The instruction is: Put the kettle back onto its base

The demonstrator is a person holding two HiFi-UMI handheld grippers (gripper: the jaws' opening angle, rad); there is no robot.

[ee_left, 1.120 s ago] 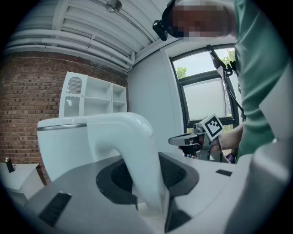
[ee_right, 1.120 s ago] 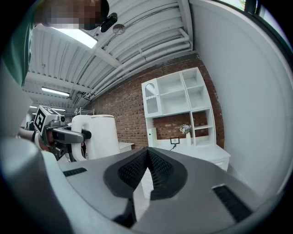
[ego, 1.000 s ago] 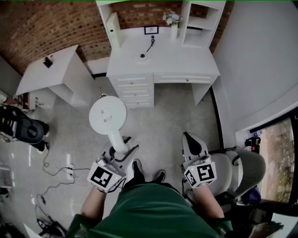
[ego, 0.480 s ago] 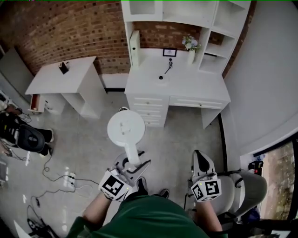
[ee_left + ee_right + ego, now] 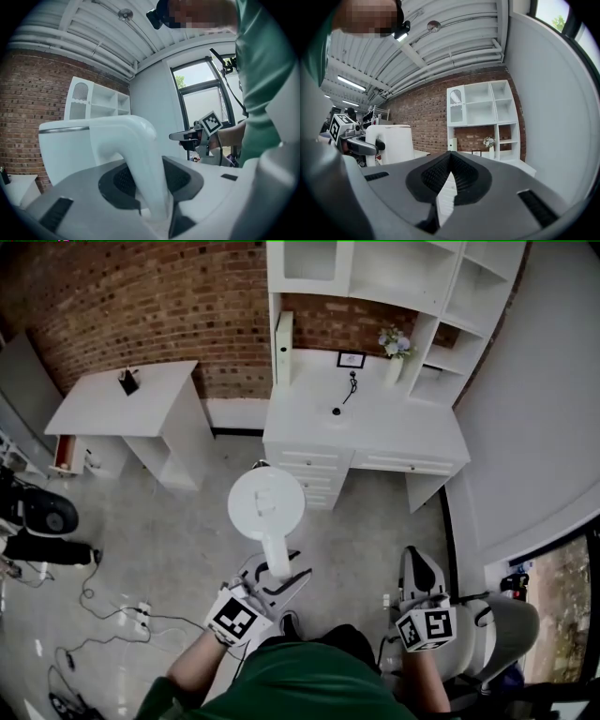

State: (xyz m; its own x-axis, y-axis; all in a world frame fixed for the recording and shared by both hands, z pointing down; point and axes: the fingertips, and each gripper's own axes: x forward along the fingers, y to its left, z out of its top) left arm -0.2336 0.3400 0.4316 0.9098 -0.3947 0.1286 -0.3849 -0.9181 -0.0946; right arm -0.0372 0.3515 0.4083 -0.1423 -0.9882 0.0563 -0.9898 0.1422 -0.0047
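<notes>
The left gripper [image 5: 151, 199] has its jaws clamped on the handle [image 5: 139, 154] of the white kettle [image 5: 265, 504], which I judge keeps it upright for carrying. It hangs over the floor [image 5: 169, 521], well apart from the white desk [image 5: 412, 432], where a small corded disc [image 5: 336, 412], likely its base, waits. The right gripper [image 5: 449, 161] is pressed closed on nothing and held aside.

Lower body of the kettle [image 5: 65, 150] hidden behind the left gripper [image 5: 152, 201], bottom of frame; small dark item [image 5: 336, 412] on the desk [image 5: 403, 432], upper centre, too small to identify.
</notes>
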